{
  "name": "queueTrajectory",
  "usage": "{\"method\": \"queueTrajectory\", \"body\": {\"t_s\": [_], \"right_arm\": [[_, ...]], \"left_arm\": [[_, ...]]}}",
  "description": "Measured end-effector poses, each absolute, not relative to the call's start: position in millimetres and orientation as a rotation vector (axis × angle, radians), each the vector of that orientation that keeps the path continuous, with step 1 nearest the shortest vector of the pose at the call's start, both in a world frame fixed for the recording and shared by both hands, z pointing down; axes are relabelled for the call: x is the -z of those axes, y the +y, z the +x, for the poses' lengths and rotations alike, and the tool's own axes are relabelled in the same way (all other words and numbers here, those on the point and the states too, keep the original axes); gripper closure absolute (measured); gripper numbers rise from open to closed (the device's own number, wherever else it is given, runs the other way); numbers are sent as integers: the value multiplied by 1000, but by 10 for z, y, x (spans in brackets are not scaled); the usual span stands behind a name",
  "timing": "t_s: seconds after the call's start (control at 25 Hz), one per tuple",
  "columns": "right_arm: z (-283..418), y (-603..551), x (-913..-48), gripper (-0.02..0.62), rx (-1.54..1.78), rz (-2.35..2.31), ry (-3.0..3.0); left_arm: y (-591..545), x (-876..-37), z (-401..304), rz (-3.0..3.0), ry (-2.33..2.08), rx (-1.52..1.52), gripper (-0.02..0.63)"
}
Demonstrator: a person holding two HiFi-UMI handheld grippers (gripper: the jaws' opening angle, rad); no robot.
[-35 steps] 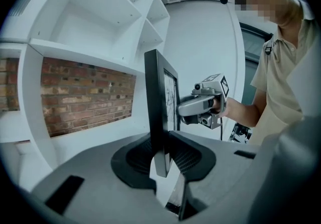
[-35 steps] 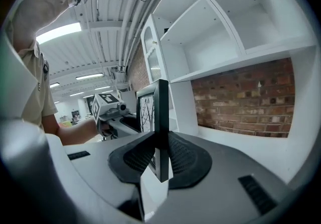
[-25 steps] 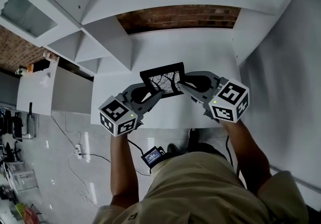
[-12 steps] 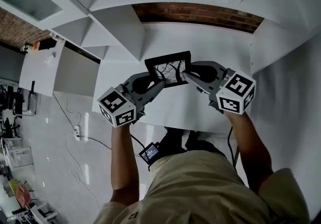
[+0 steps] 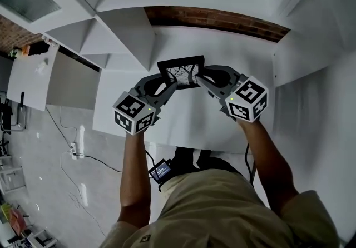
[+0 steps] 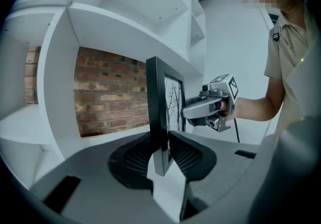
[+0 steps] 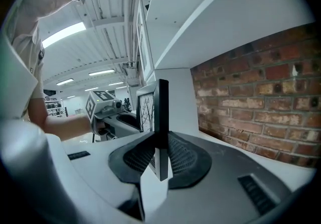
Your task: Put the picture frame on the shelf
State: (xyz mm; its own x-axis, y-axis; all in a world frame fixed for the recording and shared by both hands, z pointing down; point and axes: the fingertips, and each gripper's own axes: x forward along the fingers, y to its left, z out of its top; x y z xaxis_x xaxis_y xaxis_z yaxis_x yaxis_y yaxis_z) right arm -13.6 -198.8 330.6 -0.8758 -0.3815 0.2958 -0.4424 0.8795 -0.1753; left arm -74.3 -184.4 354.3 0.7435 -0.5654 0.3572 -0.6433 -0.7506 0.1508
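The left gripper's fingers pinch the left edge of the picture frame, dark pads against both its faces, though they have just been easing a little wider. The right gripper's fingers clamp the opposite edge. Between them the black frame stands upright, its bare-branch print facing the person. It sits low over the white shelf, near the brick wall at the back. Whether its bottom edge touches the board cannot be told. Taller white shelf compartments rise to either side.
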Motion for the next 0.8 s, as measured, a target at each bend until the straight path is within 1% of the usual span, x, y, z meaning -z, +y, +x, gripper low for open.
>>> {"method": "queueTrajectory", "body": {"t_s": [0.12,0.36,0.8], "right_arm": [[-382,-2242,-3529,523,-313,644,-2775],[-647,-2576,-3838,523,-200,696,-2719],[-886,-3209,-4722,523,-227,690,-2657]], "left_arm": [[-2116,-3784,-995,2636,-1012,-452,512],[-2459,-4092,-1269,2564,-1178,-515,503],[-3077,-4985,-1494,2470,-1172,-553,503]]}}
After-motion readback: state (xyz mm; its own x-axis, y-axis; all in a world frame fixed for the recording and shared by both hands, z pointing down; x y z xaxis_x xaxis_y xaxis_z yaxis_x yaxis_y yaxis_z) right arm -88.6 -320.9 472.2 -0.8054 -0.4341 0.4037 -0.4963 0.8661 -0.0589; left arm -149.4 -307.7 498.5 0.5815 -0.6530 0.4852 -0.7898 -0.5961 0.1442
